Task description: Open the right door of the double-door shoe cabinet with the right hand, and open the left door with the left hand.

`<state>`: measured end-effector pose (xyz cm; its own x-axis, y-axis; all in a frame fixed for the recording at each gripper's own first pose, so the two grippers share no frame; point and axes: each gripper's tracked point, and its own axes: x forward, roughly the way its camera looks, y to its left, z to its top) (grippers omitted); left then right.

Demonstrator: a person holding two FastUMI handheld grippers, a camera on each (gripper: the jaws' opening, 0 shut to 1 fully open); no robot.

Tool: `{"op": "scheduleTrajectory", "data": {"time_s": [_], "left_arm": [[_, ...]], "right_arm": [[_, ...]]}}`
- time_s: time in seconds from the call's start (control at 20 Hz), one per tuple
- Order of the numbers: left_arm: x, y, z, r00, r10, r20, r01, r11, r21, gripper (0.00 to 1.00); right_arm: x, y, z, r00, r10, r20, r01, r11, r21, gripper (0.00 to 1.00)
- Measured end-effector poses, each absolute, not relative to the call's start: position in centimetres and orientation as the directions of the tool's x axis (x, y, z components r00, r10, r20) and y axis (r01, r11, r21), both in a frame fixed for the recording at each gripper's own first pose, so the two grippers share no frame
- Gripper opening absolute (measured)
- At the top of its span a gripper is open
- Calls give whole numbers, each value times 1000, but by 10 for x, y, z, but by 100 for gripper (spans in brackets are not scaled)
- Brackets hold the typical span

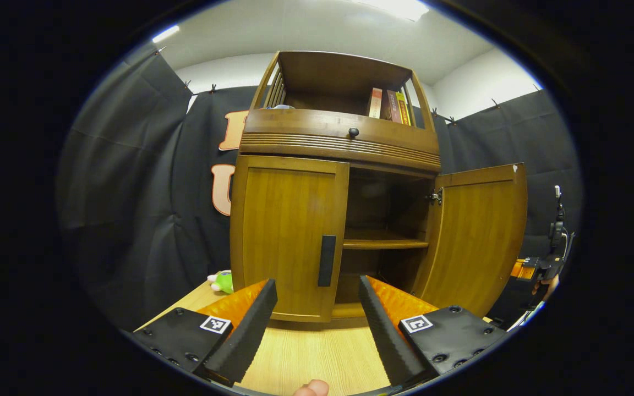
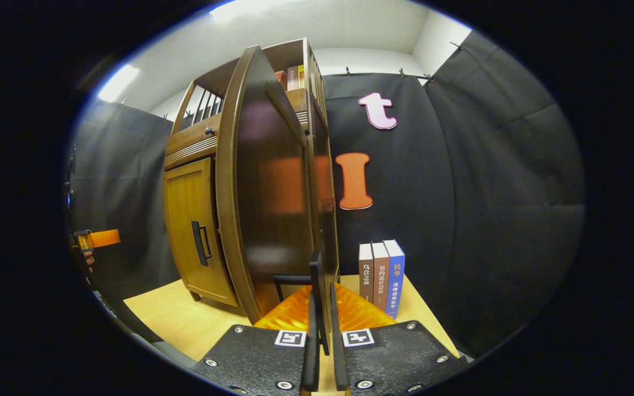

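Observation:
The wooden shoe cabinet (image 1: 339,137) stands on a light wood table. Its left door (image 1: 287,231) is closed, with a dark vertical handle (image 1: 326,260) at its inner edge. My left gripper (image 1: 317,308) is open a short way in front of that handle, touching nothing. The right door (image 1: 476,236) is swung wide open, baring the inner shelf (image 1: 386,242). In the right gripper view the right door (image 2: 267,192) shows nearly edge-on, and my right gripper (image 2: 322,294) is shut on its black handle (image 2: 315,269). The left door (image 2: 190,231) shows beyond it.
A green toy (image 1: 222,281) lies on the table left of the cabinet. Three books (image 2: 381,275) stand on the table right of it, by the black cloth wall. More books (image 1: 388,104) sit on the top shelf above a drawer knob (image 1: 353,132).

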<state>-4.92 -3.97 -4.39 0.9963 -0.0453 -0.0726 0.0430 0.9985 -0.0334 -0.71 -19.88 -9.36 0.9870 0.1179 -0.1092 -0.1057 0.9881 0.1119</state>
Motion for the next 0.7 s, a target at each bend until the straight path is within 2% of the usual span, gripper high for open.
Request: {"op": "scheduleTrajectory", "data": {"time_s": [0.05, 0.1, 0.15, 0.2, 0.25, 0.3, 0.4, 0.45, 0.5, 0.6, 0.65, 0.7], "left_arm": [[-50, -38, -44, 996, -42, -76, 40, 999, -31, 94], [-50, -36, -45, 996, -39, -77, 37, 999, -28, 95], [-50, -34, -46, 996, -36, -79, 34, 999, -26, 94], [-49, -33, -47, 996, -31, -82, 29, 999, -25, 94], [-48, -32, -49, 996, -29, -86, 26, 999, -28, 94], [-46, -32, -51, 995, -31, -92, 28, 999, -34, 94], [-41, -37, -55, 993, -48, -108, 43, 998, -52, 95], [-38, -38, -55, 992, -56, -112, 50, 997, -55, 95], [-35, -39, -54, 992, -58, -111, 53, 997, -52, 97], [-28, -38, -53, 993, -56, -104, 52, 998, -41, 95], [-25, -38, -51, 993, -57, -100, 53, 998, -37, 95], [-23, -38, -50, 994, -56, -96, 53, 998, -35, 95]], "right_arm": [[-9, -202, -94, 988, 113, -109, -100, 988, 115, 12], [-11, -205, -96, 988, 109, -113, -95, 988, 122, 24], [-15, -207, -99, 988, 98, -118, -81, 987, 135, 10], [-21, -211, -100, 990, 82, -116, -64, 987, 147, 32], [-28, -212, -103, 990, 72, -119, -53, 986, 156, 12], [-36, -212, -108, 990, 57, -127, -36, 987, 159, 22], [-53, -214, -112, 991, 20, -130, 3, 985, 174, 23], [-61, -213, -111, 992, 3, -127, 21, 982, 189, 34], [-69, -213, -107, 992, -18, -125, 42, 981, 191, 23], [-81, -215, -97, 991, -75, -113, 91, 985, 147, 23], [-86, -212, -89, 991, -88, -98, 100, 987, 124, 28], [-89, -205, -81, 992, -90, -88, 99, 989, 108, 23]]}}
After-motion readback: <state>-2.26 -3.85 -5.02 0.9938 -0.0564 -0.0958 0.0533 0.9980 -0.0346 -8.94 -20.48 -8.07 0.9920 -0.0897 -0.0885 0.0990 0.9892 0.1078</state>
